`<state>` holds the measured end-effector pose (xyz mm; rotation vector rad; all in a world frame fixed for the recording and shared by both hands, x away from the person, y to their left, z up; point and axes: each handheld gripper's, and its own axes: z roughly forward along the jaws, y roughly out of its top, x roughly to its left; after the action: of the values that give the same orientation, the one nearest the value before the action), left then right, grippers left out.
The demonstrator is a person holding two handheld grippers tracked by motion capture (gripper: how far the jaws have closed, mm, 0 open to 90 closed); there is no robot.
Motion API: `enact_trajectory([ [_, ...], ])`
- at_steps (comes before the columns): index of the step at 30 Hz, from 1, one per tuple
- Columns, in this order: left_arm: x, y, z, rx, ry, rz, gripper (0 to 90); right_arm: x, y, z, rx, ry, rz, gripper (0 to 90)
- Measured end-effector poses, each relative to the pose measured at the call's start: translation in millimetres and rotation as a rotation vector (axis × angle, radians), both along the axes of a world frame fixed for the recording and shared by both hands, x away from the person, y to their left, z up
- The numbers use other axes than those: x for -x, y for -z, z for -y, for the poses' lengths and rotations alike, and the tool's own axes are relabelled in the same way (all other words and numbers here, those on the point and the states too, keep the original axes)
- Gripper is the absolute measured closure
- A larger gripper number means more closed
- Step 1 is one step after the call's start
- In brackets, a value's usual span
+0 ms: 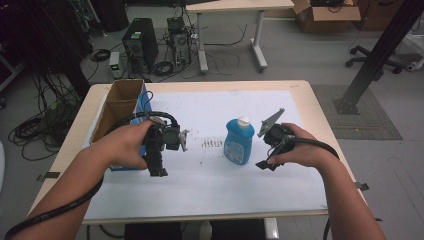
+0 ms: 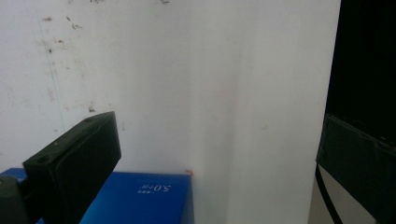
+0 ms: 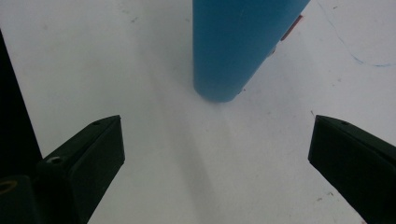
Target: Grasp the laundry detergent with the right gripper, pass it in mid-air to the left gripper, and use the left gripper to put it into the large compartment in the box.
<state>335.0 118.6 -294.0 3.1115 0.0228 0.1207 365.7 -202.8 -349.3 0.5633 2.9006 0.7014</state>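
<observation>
Closest to the person, both grippers hang just over the white sheet covering the surface (image 1: 210,185). The right gripper (image 1: 270,150) has its fingers (image 3: 84,158) spread wide and released, nothing between them, and in the right gripper view the blue bottle (image 3: 236,46) stands dead ahead of the gap, near but not touching. So I'd say the step in hand is the reach-in for the bottle.

Tips for doing it well: keep the gap centred on the bottle body, come in low and level so both fingers land on the flat sides below the shoulder, not up by the white cap (image 1: 243,121). The bottle is upright and looks like smooth plastic, so it probably tips or skids if one finger hits first. Close slowly, and only once both fingers flank it.

The left gripper (image 1: 161,150) is also released, fingers (image 2: 74,163) apart, holding nothing, hovering over the near end of a blue box (image 2: 140,200) at the left side of the sheet. Best to keep it parked there, clear of the reach.

Farther back, an open cardboard box (image 1: 120,102) sits at the left edge, touching the blue one as far as I can tell.
</observation>
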Motion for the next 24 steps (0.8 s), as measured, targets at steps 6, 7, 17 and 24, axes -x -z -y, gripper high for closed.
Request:
enact_trajectory([
  [6,0.1,0.4,1.7,-0.001,0.006,0.002,0.2,-1.3,5.9,-3.0,-0.036,0.017,0.015,3.4],
  [7,0.2,0.6,1.9,0.0,0.007,0.001,0.2,-2.0,6.6,-4.1,-0.045,0.026,0.021,3.2],
  [17,0.5,3.8,0.3,0.0,0.002,-0.008,0.2,-6.0,18.1,-11.1,-0.109,0.061,0.051,2.8],
  [24,-0.9,6.1,-0.2,-0.002,0.008,-0.01,0.2,-5.6,26.6,-12.2,-0.178,0.099,0.086,2.6],
])
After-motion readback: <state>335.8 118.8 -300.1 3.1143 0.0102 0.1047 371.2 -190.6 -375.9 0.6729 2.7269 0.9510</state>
